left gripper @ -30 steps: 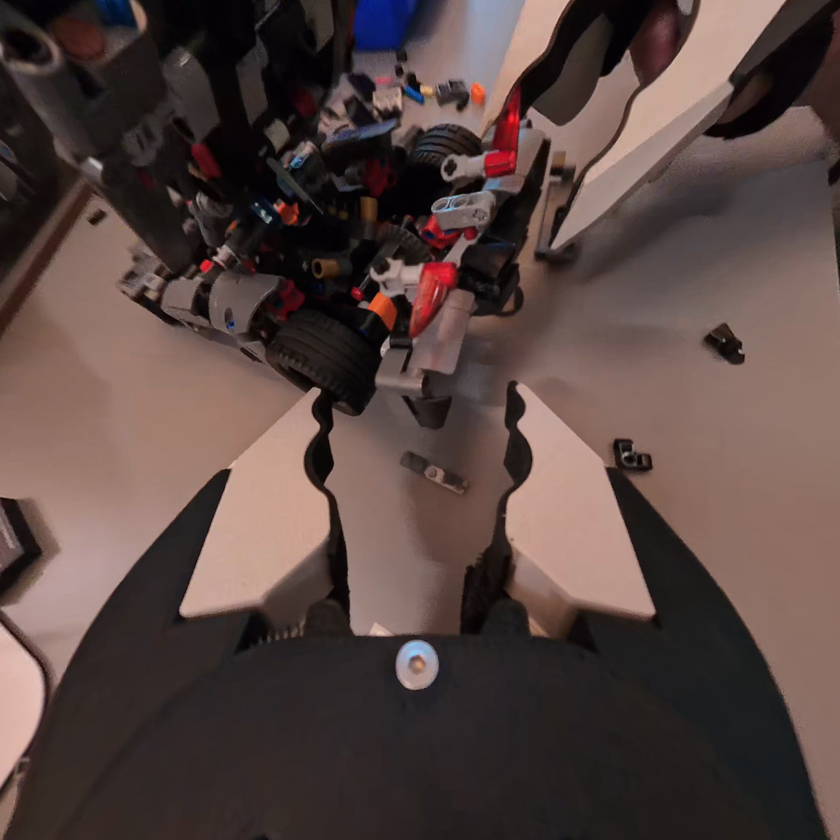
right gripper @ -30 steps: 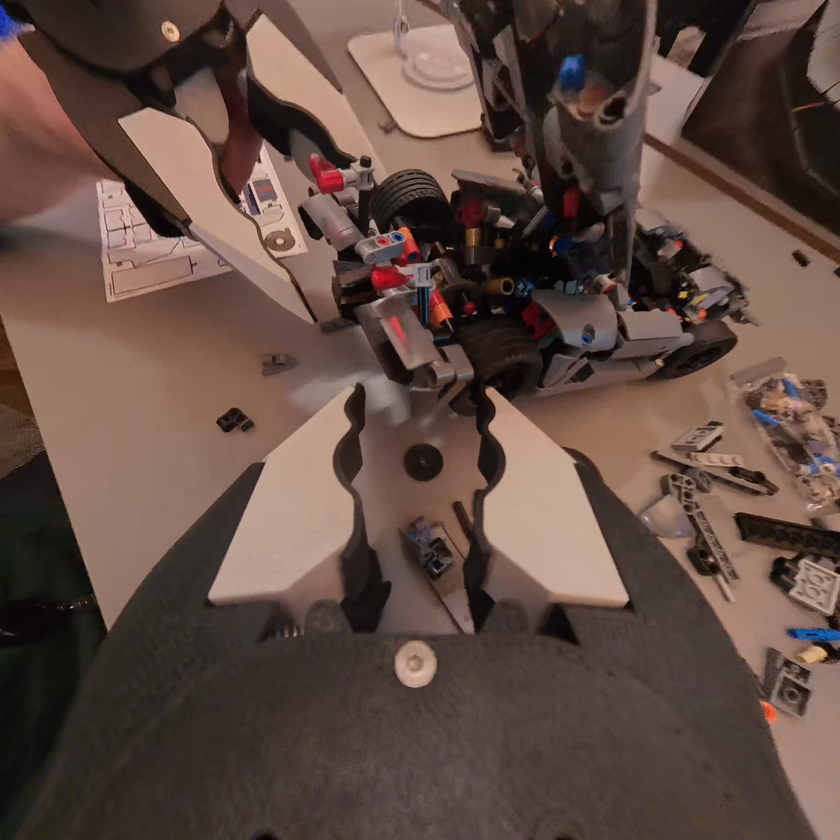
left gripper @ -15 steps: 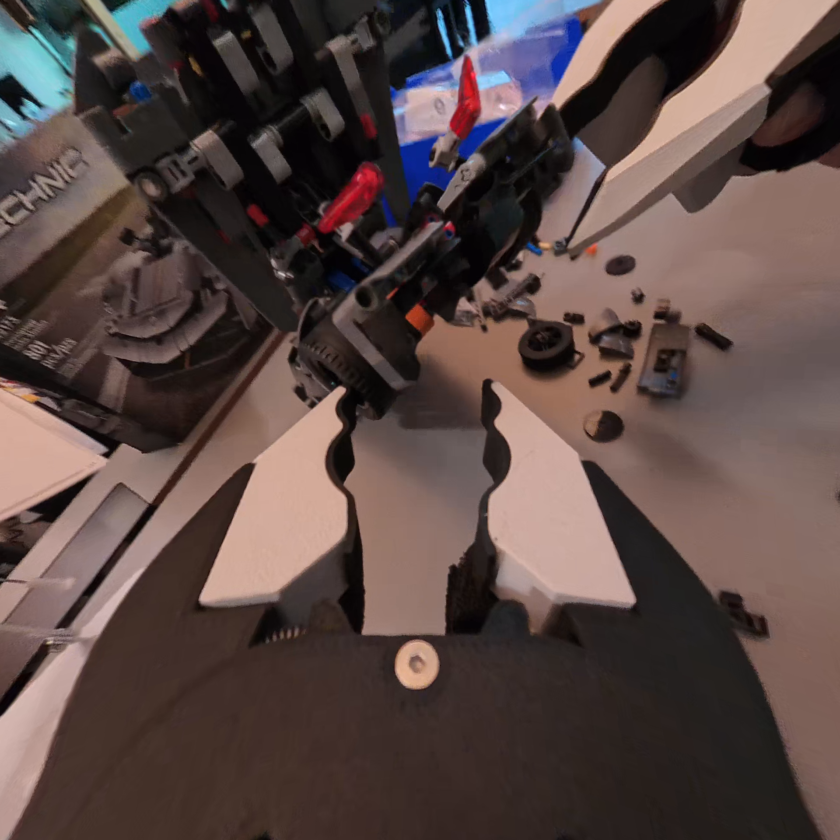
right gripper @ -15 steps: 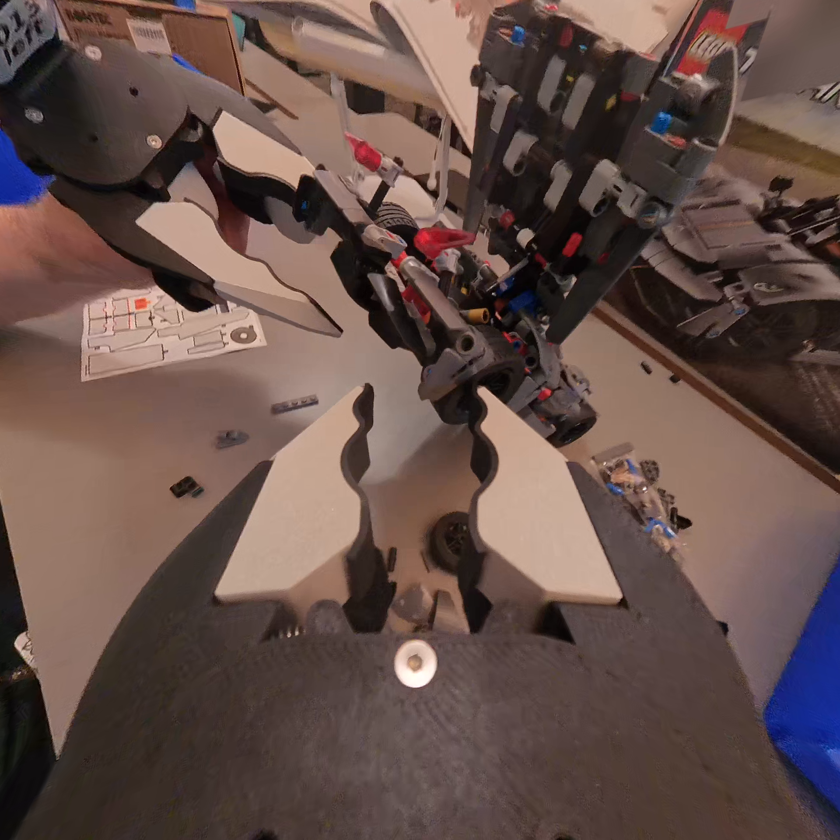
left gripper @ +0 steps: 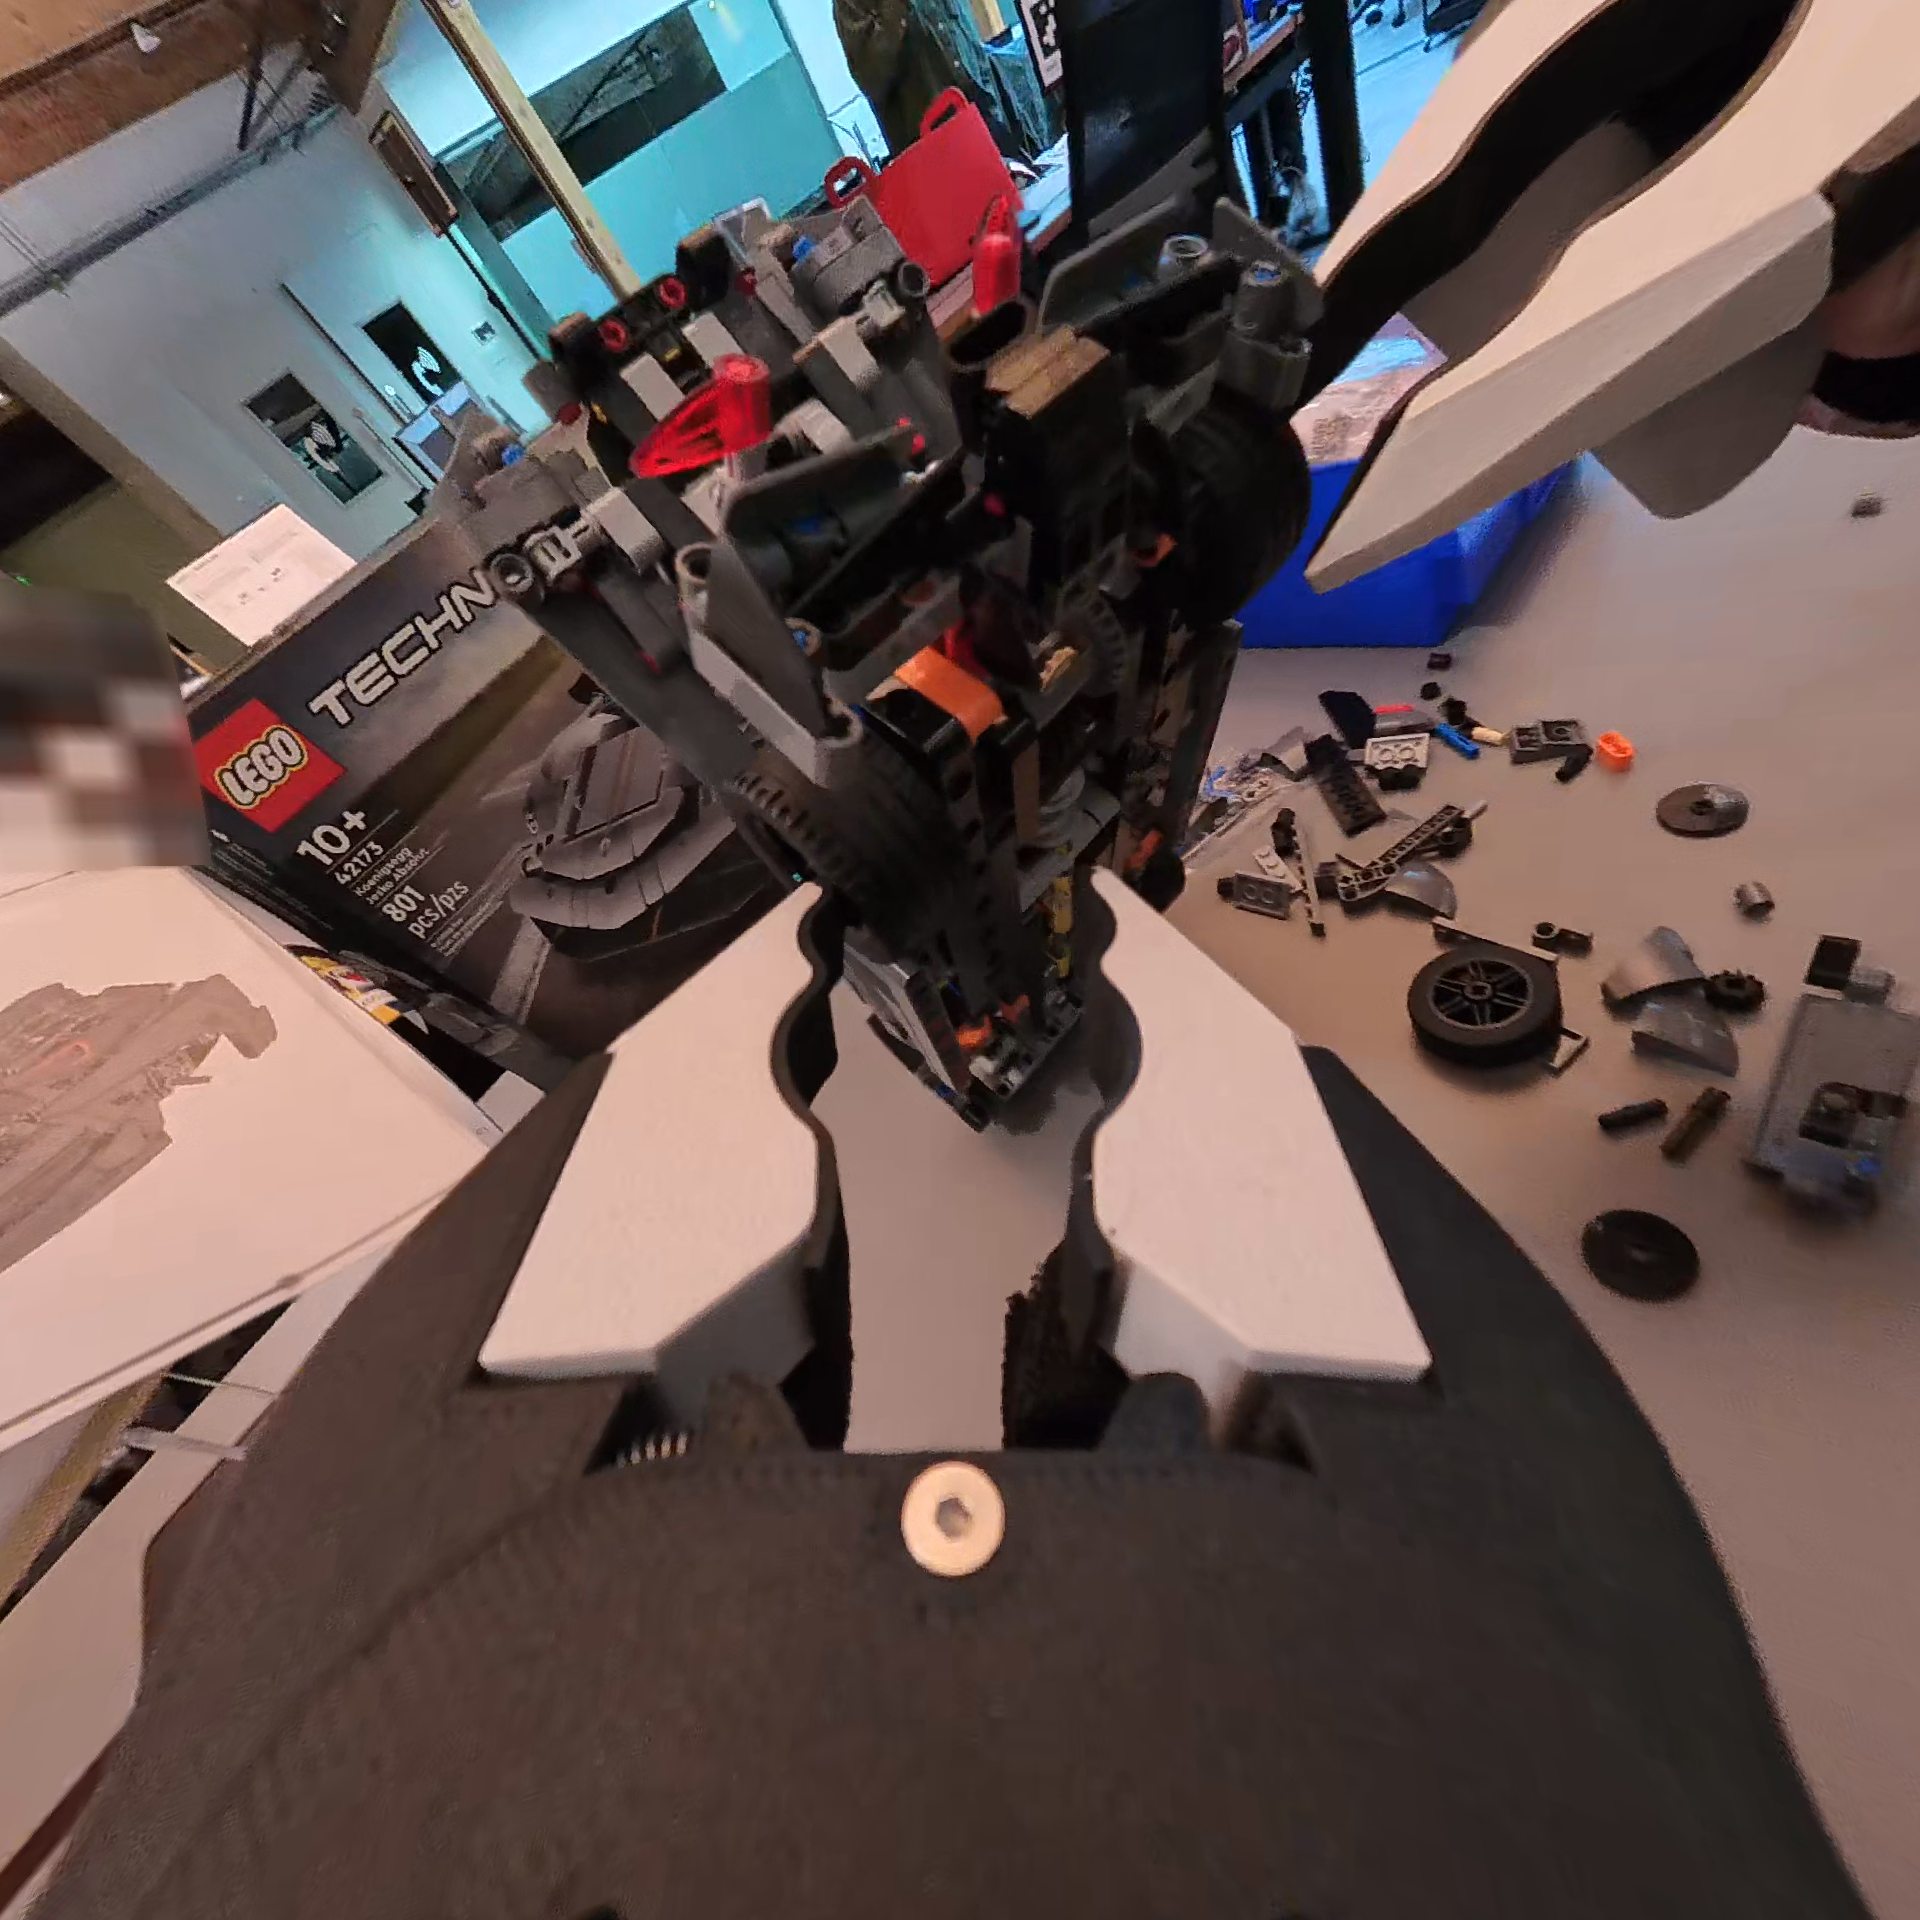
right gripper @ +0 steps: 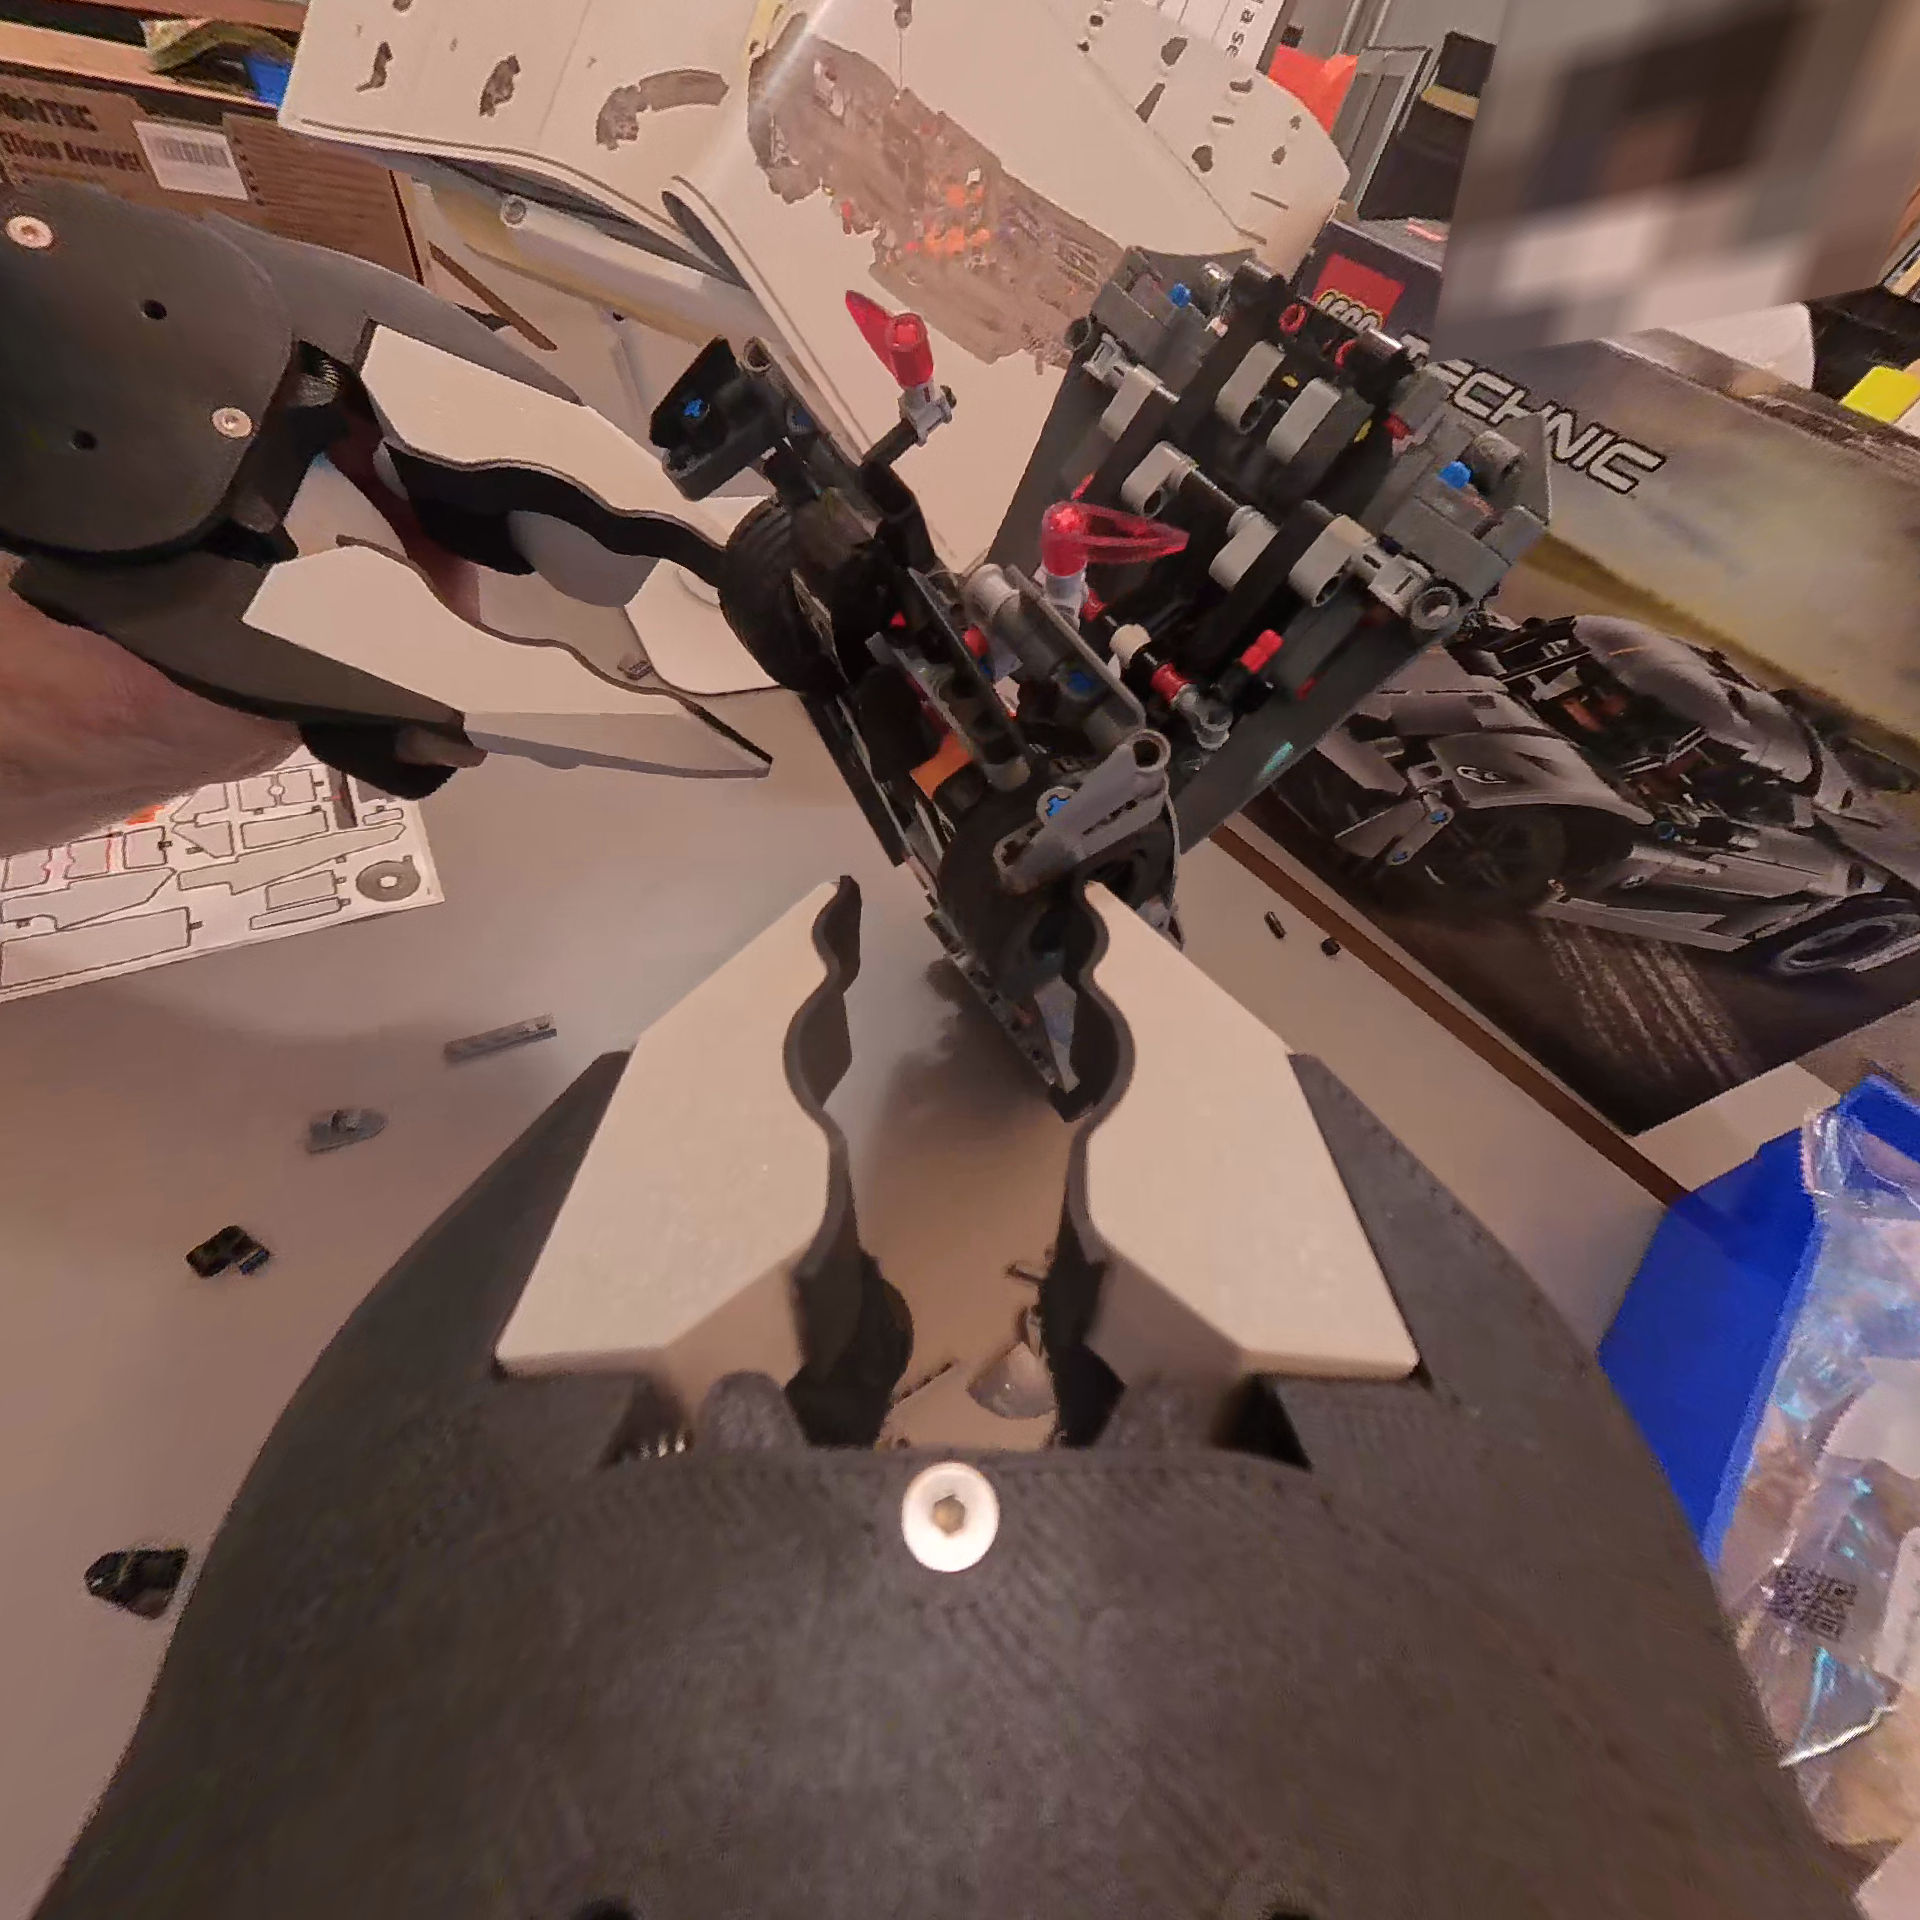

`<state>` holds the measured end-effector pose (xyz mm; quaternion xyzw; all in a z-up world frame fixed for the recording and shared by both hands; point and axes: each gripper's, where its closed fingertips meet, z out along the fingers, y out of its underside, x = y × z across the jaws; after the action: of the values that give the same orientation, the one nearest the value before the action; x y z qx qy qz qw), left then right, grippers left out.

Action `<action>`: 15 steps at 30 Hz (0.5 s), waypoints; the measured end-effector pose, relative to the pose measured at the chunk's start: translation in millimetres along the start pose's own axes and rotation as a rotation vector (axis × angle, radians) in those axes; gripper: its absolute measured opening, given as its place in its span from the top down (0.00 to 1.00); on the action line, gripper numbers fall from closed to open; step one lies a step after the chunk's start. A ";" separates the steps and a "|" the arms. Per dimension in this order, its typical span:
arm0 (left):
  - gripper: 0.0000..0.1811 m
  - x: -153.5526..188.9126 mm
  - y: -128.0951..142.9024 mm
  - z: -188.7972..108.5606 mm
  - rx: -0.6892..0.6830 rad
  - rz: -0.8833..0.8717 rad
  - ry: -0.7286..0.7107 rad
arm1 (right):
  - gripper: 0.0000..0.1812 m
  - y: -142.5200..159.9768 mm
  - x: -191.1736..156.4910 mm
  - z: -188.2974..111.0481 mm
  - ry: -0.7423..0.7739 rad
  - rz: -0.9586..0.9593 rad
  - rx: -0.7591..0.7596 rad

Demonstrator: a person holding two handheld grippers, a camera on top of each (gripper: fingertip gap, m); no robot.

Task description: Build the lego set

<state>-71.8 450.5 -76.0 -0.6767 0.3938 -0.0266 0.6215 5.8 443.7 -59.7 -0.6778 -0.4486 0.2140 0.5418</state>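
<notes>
Left gripper (left gripper: 961, 1013): jaws apart, flanking the tipped-up lego car (left gripper: 935, 675) on the grey counter (left gripper: 1714, 1507). Printed product box (left gripper: 436, 790) behind. Right gripper (right gripper: 961, 987): jaws apart, empty. Workshop room beyond.

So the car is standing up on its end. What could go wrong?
The half-built Lego car stands steeply on one end on the table. The jaws of the left gripper and right gripper are apart, and no firm grip shows, so it may topple. The red clear fin sticks out on a thin stalk and might snap off. A fall could scatter the loose wheel nearby.
</notes>
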 end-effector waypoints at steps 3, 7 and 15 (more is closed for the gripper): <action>0.78 -5.3 -3.6 5.0 -0.003 0.009 -0.012 | 0.81 -3.5 9.5 2.0 0.004 -0.002 -0.004; 0.79 -14.6 -8.5 15.1 0.002 0.024 -0.038 | 0.82 -7.9 25.0 6.2 0.008 -0.004 -0.016; 0.83 -38.6 -16.9 39.4 0.026 0.007 -0.059 | 0.84 -13.6 54.5 17.5 0.007 -0.012 -0.049</action>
<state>-69.2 503.3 -52.9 -0.6678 0.3775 -0.0095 0.6415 14.7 499.2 -42.0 -0.6890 -0.4558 0.1973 0.5279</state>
